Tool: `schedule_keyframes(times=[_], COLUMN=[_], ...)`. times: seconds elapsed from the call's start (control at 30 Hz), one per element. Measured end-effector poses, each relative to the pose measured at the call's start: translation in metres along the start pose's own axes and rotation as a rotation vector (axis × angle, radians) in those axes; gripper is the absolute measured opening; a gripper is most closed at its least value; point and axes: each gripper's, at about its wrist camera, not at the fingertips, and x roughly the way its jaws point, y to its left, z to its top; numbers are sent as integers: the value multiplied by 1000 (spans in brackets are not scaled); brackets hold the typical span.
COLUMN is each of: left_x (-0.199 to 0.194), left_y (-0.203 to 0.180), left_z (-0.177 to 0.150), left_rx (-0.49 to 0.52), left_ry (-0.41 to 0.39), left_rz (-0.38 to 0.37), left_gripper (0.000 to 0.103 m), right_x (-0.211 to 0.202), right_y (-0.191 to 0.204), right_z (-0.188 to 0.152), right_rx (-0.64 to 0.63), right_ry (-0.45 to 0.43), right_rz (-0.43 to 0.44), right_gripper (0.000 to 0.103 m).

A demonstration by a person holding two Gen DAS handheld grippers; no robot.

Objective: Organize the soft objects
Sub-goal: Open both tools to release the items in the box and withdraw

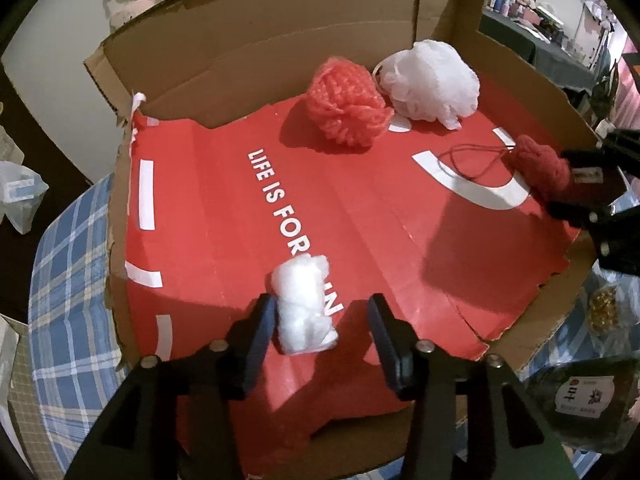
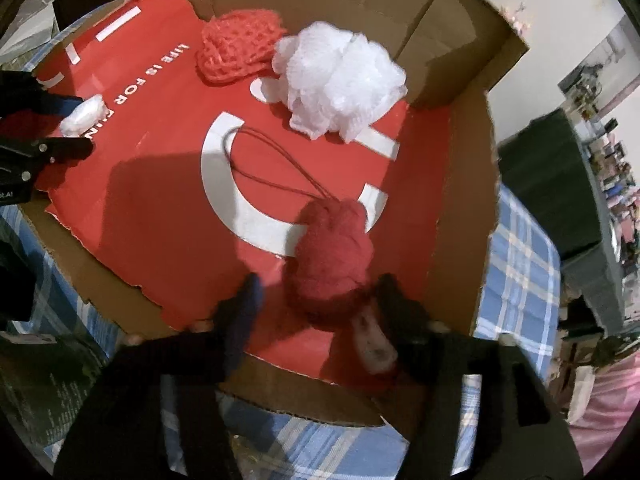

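Note:
A flattened cardboard box with a red printed liner (image 1: 224, 216) holds the soft things. A small white cotton wad (image 1: 304, 304) lies between the fingers of my left gripper (image 1: 320, 312), which is open around it, touching only the left finger. A dark red yarn ball (image 2: 332, 256) with a loose strand lies between the fingers of my right gripper (image 2: 316, 292), which is open. A coral yarn pom (image 1: 346, 108) and a white mesh puff (image 1: 432, 80) sit together at the far side. The right gripper also shows in the left wrist view (image 1: 572, 188).
The box's cardboard walls (image 1: 280, 40) stand at the far side and right. A blue plaid cloth (image 1: 68, 272) covers the table under it. Plastic bags (image 1: 20, 196) lie at the left, a dark packet (image 1: 588, 404) at the right, cluttered shelves (image 2: 612, 160) beyond.

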Motion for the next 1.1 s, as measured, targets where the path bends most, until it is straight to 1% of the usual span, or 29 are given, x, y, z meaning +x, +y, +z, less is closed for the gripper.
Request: schedule_keyframes(times=[0.13,0.17,0.2,0.23,0.27,0.33,0.43,0.5,0.53,0.6,0.67,0.7,0.77,0.87,0.93,0.97,1.0,1.03,1.1], left_x=[-5,-7,-11,-14,-19,-31,-51,-69,-78,-96,-113,-123,-144,-171,-183,-191,-199,-206,-217], left_y=[-5,-6,-7,-9,-10,-9,-11,-14,-15,-20,-23,-25,-27,-33,-38,-41,-45,-48,-54], left_z=[0,0,-1,0,-1,-2,-6,-11,-14,-21,-28,-32,-40,-56,-65,-71,-78,-84,-97], left_rx=[0,-2,-5,-8,-12,-20,-27,-40,-44,-47,-42,-42,-58,-89,-103,-110,-118,-123,-137], left_ry=[-17,-21,-30,-41,-58,-100,-152,-200,-225,-285,-343,-375,-444,-526,-563,-585,-614,-635,-671], left_rz=[1,0,-3,-8,-9,-6,-15,-12,-8,7,18,22,38,46,46,51,60,68,68], left_gripper=[60,65,73,77,79,80,83,90,91,96,99,100,100,102,103,103,103,103,103], right_x=[-14,-17,-21,-24,-32,-45,-69,-81,-93,-107,-129,-134,-154,-181,-196,-205,-211,-220,-228], right_y=[2,1,1,1,1,0,0,-4,-6,-9,-9,-9,-8,-1,5,10,13,19,26], right_z=[-1,3,6,7,7,5,-1,-7,-11,-16,-27,-30,-42,-61,-74,-83,-89,-99,-111], right_rx=[-2,-4,-5,-4,2,14,43,60,78,100,124,133,160,181,186,188,187,190,194], right_ry=[-23,-30,-38,-48,-63,-90,-140,-173,-200,-234,-295,-312,-369,-454,-503,-531,-553,-584,-610], right_rz=[-5,-7,-7,-6,-4,4,8,19,26,29,29,31,45,35,37,34,33,29,28], right_gripper=[63,63,63,63,63,63,63,63,63,68,71,72,72,72,76,81,83,83,83])
